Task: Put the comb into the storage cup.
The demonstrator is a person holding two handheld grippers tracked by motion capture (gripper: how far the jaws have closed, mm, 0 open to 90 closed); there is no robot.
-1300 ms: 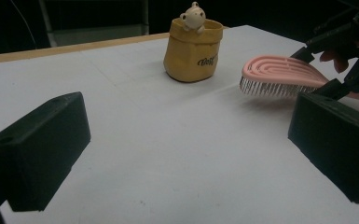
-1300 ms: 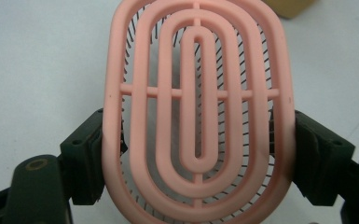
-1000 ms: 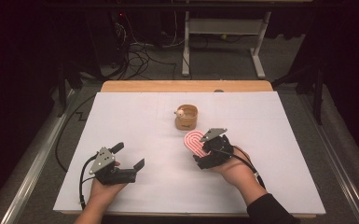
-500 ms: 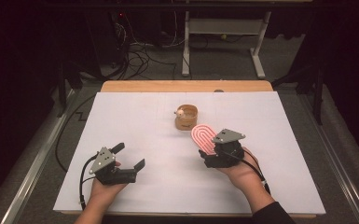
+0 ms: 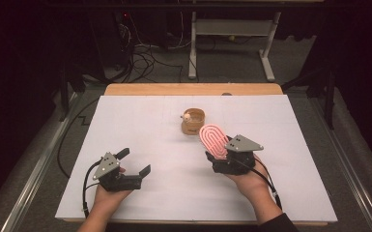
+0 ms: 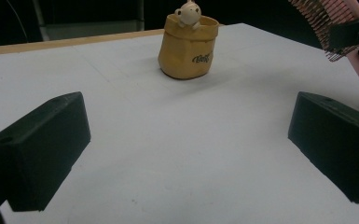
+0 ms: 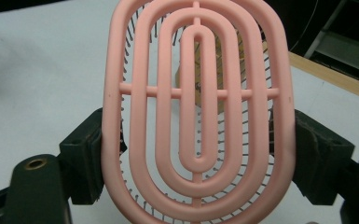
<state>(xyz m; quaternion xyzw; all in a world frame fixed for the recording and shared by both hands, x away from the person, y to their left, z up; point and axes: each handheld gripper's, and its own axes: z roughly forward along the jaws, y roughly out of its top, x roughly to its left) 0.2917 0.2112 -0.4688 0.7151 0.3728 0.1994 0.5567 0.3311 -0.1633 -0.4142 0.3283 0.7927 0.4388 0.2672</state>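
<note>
A pink oval vented hairbrush (image 5: 213, 140) (image 7: 196, 112) is clamped by its sides between the jaws of my right gripper (image 5: 218, 155), held off the white table with its back toward the gripper camera and its bristles (image 6: 324, 18) facing away. Just beyond it stands a small tan pot (image 5: 193, 122) (image 6: 186, 45) with a little figure peeking over its rim. My left gripper (image 5: 134, 163) rests at the front left, jaws wide apart with bare table between them.
The white sheet (image 5: 140, 121) covers the table, with a wooden edge (image 5: 193, 89) at the back. Cables and a metal stand (image 5: 232, 29) lie on the dark floor beyond. Metal rails run along both sides of the table.
My right hand has carried the brush a little to the right and tilted it more upright. The left hand and the pot have stayed put.
</note>
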